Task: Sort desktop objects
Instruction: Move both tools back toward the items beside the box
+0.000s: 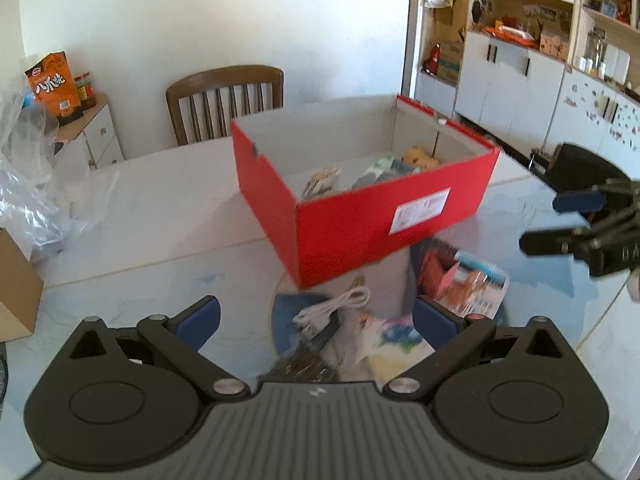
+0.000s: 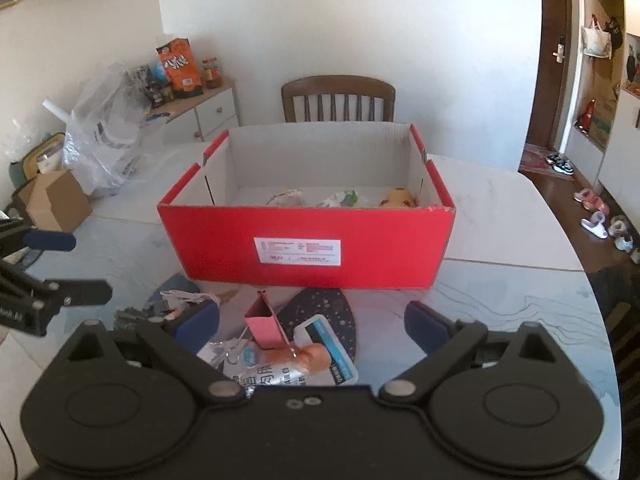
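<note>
A red cardboard box (image 1: 384,224) (image 2: 308,248) stands open on the marble table, with a few small items inside. In front of it lies a pile of loose objects: a white cable (image 1: 336,306) (image 2: 188,297), a pink binder clip (image 2: 266,326), snack packets (image 1: 472,284) (image 2: 280,364) and a dark mat (image 2: 336,312). My left gripper (image 1: 316,322) is open above the cable and packets, holding nothing. My right gripper (image 2: 312,324) is open above the pink clip and packets, holding nothing. Each gripper shows at the edge of the other's view, the right (image 1: 568,220) and the left (image 2: 60,268).
A wooden chair (image 2: 338,98) stands behind the table. A brown carton (image 2: 56,200) and clear plastic bags (image 2: 104,140) sit at the left. A side cabinet (image 2: 200,112) carries an orange snack bag. White cupboards (image 1: 520,80) line the right wall.
</note>
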{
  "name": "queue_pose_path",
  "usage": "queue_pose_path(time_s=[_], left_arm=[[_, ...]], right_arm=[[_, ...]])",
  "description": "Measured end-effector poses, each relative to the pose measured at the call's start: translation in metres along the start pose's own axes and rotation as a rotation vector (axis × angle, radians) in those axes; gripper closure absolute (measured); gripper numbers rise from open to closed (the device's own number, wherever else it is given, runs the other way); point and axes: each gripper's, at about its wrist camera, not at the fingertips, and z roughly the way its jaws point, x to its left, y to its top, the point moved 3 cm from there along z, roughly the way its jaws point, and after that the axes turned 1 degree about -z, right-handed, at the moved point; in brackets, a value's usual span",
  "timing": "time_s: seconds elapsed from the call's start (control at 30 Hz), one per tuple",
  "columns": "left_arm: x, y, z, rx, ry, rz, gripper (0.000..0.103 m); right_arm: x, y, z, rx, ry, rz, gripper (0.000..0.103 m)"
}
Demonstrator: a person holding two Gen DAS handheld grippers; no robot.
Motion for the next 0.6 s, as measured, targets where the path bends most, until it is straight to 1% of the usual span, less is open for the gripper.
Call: queue_pose_path(time_s=[0.13, 0.27, 0.33, 0.6], left_arm=[[0.011, -0.017, 0.008, 0.022, -0.003, 0.029, 0.000], [0.018, -0.031, 0.017, 0.043, -0.023, 0.045, 0.000], [0.020, -0.037, 0.022, 0.051, -0.033, 0.058, 0.000], [0.026, -0.051, 0.038, 0.080, -0.084, 0.099, 0.001]], right_arm=[[0.011, -0.003, 0.012, 0.019, -0.024, 0.016, 0.008], [0.023, -0.006, 0.025, 0.038, -0.039, 0.024, 0.011], [0.028, -0.006, 0.032, 0.048, -0.050, 0.026, 0.015], [0.036, -0.008, 0.056, 0.087, -0.078, 0.053, 0.024]])
